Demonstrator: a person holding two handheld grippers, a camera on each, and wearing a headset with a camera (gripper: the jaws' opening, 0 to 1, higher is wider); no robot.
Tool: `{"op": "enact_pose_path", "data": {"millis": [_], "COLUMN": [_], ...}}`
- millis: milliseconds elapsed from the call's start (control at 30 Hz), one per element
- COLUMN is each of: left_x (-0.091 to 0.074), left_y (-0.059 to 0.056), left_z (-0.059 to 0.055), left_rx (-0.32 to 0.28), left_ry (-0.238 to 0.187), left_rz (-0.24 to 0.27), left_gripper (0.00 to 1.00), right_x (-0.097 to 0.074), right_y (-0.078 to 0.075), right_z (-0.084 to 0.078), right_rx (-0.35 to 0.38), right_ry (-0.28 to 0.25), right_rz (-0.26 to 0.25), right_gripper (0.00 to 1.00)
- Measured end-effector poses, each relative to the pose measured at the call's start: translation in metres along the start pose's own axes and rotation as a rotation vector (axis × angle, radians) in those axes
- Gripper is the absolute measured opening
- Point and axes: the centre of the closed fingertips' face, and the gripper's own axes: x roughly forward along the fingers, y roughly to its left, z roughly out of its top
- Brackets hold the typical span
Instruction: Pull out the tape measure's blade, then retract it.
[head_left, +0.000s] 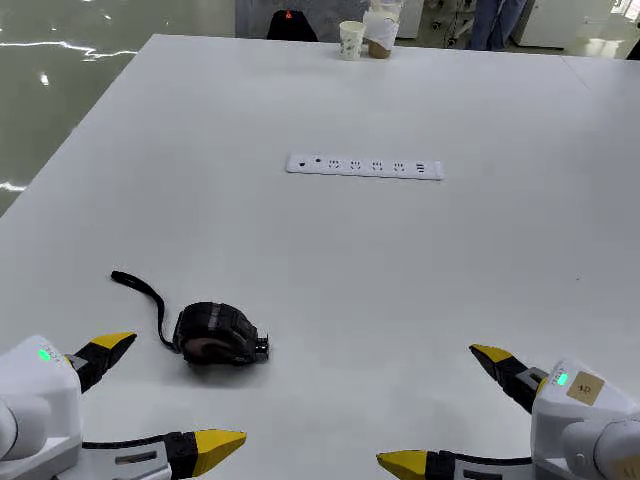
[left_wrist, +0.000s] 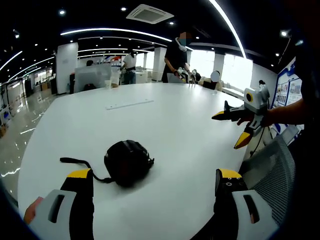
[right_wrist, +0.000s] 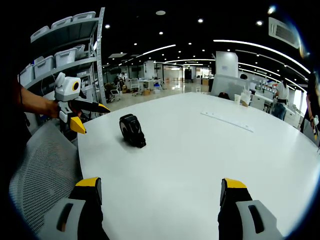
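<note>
Tape measure (head_left: 218, 335): black case, lower left of the head view, lying on white table (head_left: 400, 260). Long axis left-right, blade mouth facing right, strap (head_left: 140, 288) trailing to upper left. Markings too small to read. Left gripper (head_left: 170, 391), right gripper (head_left: 445, 407): jaws wide apart, empty.

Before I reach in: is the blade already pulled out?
No, the tape measure lies on the table with no blade out, only its strap trailing.

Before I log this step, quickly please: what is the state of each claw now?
Left claw: open, holding nothing, beside the tape measure.
Right claw: open, holding nothing.
</note>
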Motion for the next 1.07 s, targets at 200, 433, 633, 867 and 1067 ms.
{"op": "enact_pose_path", "data": {"millis": [200,433,633,867,1067], "left_x": [-0.0009,-0.0018,-0.0022,-0.0029,-0.0034], "left_y": [-0.0003,0.0026,0.0016,0.0016,0.0019], "left_z": [0.0014,0.0014,0.0008,0.0007,0.0018], "left_rx": [-0.001,0.007,0.000,0.006,0.010], "left_ry": [-0.004,0.001,0.000,-0.001,-0.003], "left_rz": [-0.005,0.007,-0.001,0.000,-0.004], "left_gripper": [0.98,0.98,0.99,0.99,0.99], "right_x": [-0.0006,-0.0009,-0.0014,-0.0021,-0.0027], "right_y": [0.0006,0.0006,0.0009,0.0005,-0.0007], "right_z": [-0.0003,-0.0011,-0.0026,-0.0022,-0.0013], "right_rx": [0.003,0.004,0.004,0.006,0.007], "right_ry": [0.001,0.003,0.007,0.007,0.004], "right_rz": [-0.001,-0.003,-0.003,-0.005,-0.006], "right_gripper": [0.99,0.99,0.99,0.99,0.99]}}
